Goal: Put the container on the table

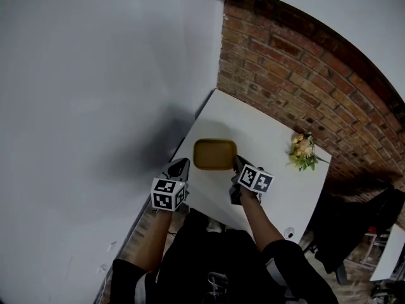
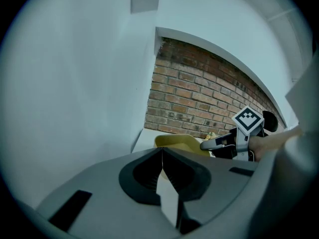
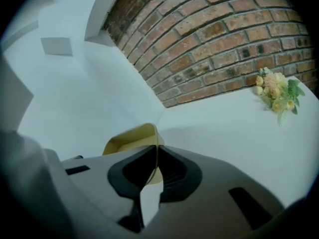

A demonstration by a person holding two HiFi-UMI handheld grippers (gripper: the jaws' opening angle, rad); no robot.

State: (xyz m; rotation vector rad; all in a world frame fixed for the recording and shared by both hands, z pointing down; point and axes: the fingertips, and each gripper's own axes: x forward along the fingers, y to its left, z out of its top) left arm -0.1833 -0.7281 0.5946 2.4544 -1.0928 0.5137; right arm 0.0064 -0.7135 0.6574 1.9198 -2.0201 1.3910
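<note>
**Container pinched at its rim, set-down to be finished**

The yellow container (image 1: 215,154) is seen on the near left part of the white surface (image 1: 278,195), close to the edge that runs along the grey wall. Its right rim is grasped by the fingers of the right gripper (image 3: 156,149), which are clenched on the thin wall. A strip of yellow can be seen running down between them. The fingers of the left gripper (image 2: 162,151) are pressed together with nothing between them. That gripper is held just beside the container's left end, apart from it. Whether the base is fully down on the surface cannot be told; in the right gripper view the container looks somewhat tilted.

The step in hand is judged to be the set-down itself, with the task close to done. The container should be lowered until its base lies flat. The rim should be let go only once no tilt is left, so that nothing is dropped or rocked. The fingers should then be parted wide and drawn straight back off the rim, not sideways, lest the light wall be dragged. Care is called for at the surface's edge, which is close by. The flowers (image 1: 303,151) stand well apart and are not at risk.
</note>
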